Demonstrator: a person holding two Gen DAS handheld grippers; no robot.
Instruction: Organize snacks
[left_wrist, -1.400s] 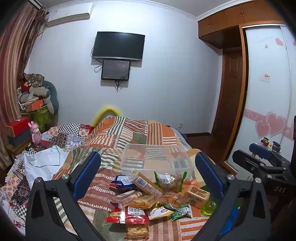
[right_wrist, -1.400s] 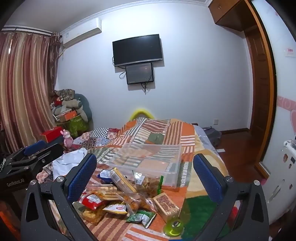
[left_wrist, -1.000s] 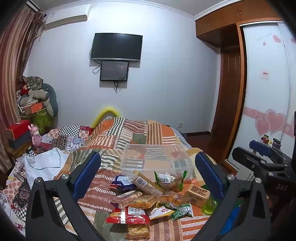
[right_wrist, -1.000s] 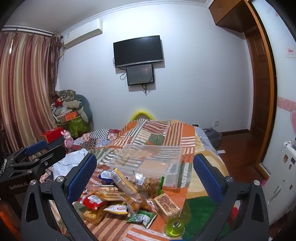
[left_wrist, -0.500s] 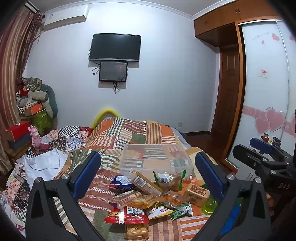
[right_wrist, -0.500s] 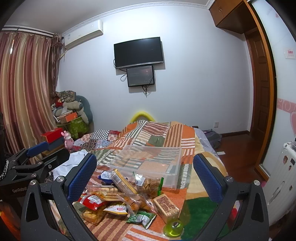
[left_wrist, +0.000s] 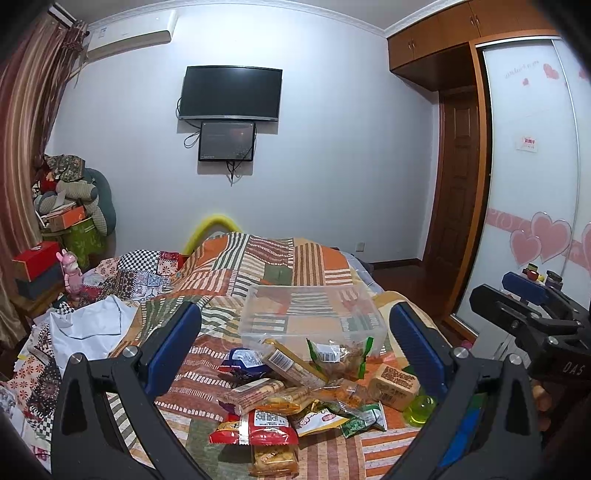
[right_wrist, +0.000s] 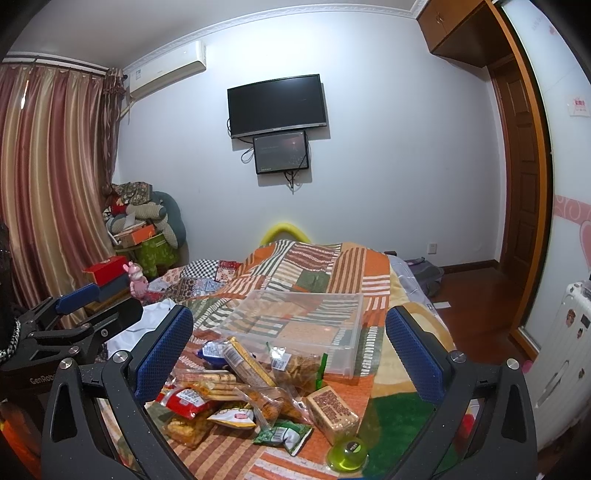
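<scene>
While hovering above the near end of the bed (left_wrist: 258, 258), wide apart and clamped on nothing: left claw (left_wrist: 293, 328), and likewise right claw (right_wrist: 284, 332), blue pads well clear of every packet. Straight ahead of both and lower down, framed between the pads in either view: heap of snacks (left_wrist: 295, 391) on the striped cover, just this side of the clear bin (left_wrist: 306, 291). Inside the bin: nothing visible except stripes showing through its walls; looks empty, so by that judgement nothing sorted yet. Leaning on the bin's near wall: long barcode packet (left_wrist: 291, 363), long axis slanting from far-left down to near-right, with a green-edged biscuit bag (left_wrist: 340, 356) just beside it, touching the same wall. Closer in: red packet (left_wrist: 258, 424) toward the left of the heap, brown block pack (left_wrist: 393, 380) on the right, green jelly cup (left_wrist: 419, 406) just beside that block at the heap's right edge. Judged nearer to block and cup: right claw; nearer to the red packet: left claw. Probably called for next: dipping forward and down onto one packet, closing across its short width and not along its length, then lifting over the near wall into the bin. Risk: crinkly, overlapping bags, so two taken at once or neighbours dragged along.
</scene>
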